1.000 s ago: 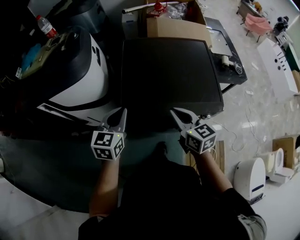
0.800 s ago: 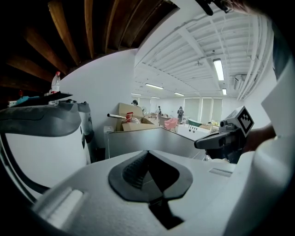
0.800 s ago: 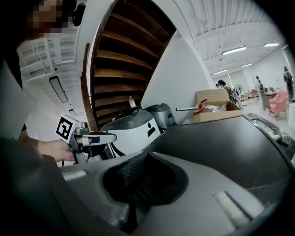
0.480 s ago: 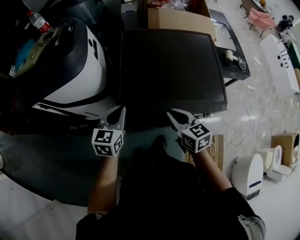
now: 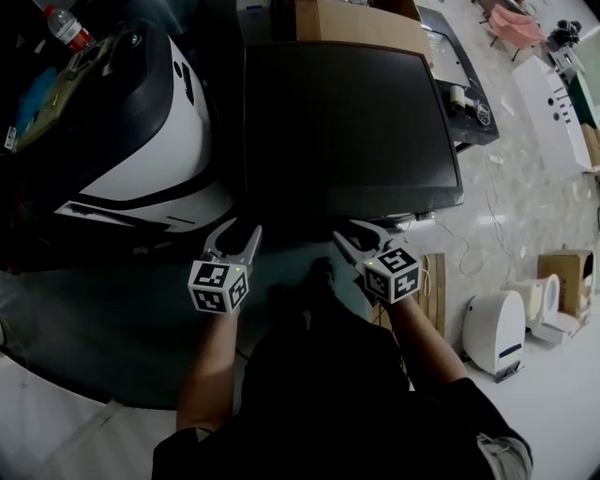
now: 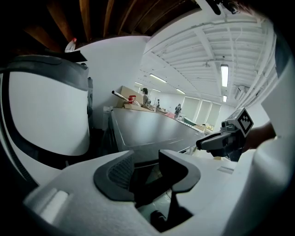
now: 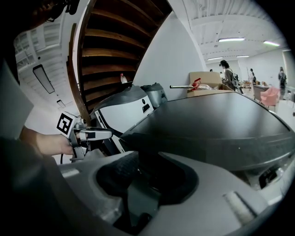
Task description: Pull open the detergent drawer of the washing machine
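The washing machine shows as a dark, flat top (image 5: 347,122) straight ahead in the head view; its front face and the detergent drawer are hidden below the near edge. My left gripper (image 5: 237,234) hangs just in front of the near left corner, its jaws opening with nothing between them. My right gripper (image 5: 356,232) hangs before the near right part of that edge, jaws also opening and empty. In the left gripper view the left gripper (image 6: 146,170) points at the machine's front corner (image 6: 147,129). In the right gripper view the right gripper (image 7: 154,173) faces the dark front edge (image 7: 216,124).
A rounded white and black machine (image 5: 141,131) stands close on the left of the washer. A cardboard box (image 5: 356,23) sits behind it, a dark table (image 5: 469,103) with small items at the right. A white appliance (image 5: 492,328) stands on the floor at the right.
Both grippers have sunk toward the washer's near edge. Their jaws, shut before, now stand apart.
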Available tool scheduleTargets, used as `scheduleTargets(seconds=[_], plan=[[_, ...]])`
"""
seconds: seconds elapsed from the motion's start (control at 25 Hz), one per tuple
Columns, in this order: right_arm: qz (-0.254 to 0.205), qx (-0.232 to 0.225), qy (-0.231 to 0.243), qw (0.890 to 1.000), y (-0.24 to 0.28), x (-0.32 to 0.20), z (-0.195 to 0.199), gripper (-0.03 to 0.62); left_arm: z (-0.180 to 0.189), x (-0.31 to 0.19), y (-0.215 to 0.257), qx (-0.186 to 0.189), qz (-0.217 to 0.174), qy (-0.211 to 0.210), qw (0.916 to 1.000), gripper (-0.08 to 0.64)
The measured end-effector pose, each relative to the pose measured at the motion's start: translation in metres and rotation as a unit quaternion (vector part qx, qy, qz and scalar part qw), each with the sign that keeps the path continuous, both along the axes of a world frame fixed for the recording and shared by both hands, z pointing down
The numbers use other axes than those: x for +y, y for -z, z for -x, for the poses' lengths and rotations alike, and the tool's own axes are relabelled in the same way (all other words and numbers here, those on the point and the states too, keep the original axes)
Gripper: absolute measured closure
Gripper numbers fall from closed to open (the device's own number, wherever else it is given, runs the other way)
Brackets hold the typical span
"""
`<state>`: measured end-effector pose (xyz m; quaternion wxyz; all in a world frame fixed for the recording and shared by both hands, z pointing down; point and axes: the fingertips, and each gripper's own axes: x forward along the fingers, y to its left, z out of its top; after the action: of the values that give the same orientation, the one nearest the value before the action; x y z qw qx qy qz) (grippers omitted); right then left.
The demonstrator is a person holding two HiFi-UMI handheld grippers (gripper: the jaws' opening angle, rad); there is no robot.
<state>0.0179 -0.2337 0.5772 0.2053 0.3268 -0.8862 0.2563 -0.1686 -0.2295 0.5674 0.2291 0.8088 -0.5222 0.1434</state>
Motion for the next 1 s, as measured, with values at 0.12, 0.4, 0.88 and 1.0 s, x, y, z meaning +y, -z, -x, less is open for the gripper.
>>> scheduleTargets(seconds=[0.12,0.4,0.88,1.0], plan=[[0.006,0.007,-0.006,1.0,-0.014,0.003,0.002,0.44,0.002,0.003,-0.018,0.0,0.013,-0.007,0.9999,0.365],[-0.008,0.012,-0.007,1.0,-0.037,0.005,0.008,0.423,0.004,0.006,-0.054,-0.005,0.028,-0.004,0.9996,0.334],[-0.005,0.029,-0.004,1.0,-0.066,-0.004,0.026,0.42,0.007,-0.003,-0.071,-0.006,0.032,0.006,0.9995,0.334],[-0.008,0.03,-0.014,0.999,-0.068,-0.004,0.029,0.42,0.006,-0.004,-0.072,-0.004,0.03,0.008,0.9995,0.335]])
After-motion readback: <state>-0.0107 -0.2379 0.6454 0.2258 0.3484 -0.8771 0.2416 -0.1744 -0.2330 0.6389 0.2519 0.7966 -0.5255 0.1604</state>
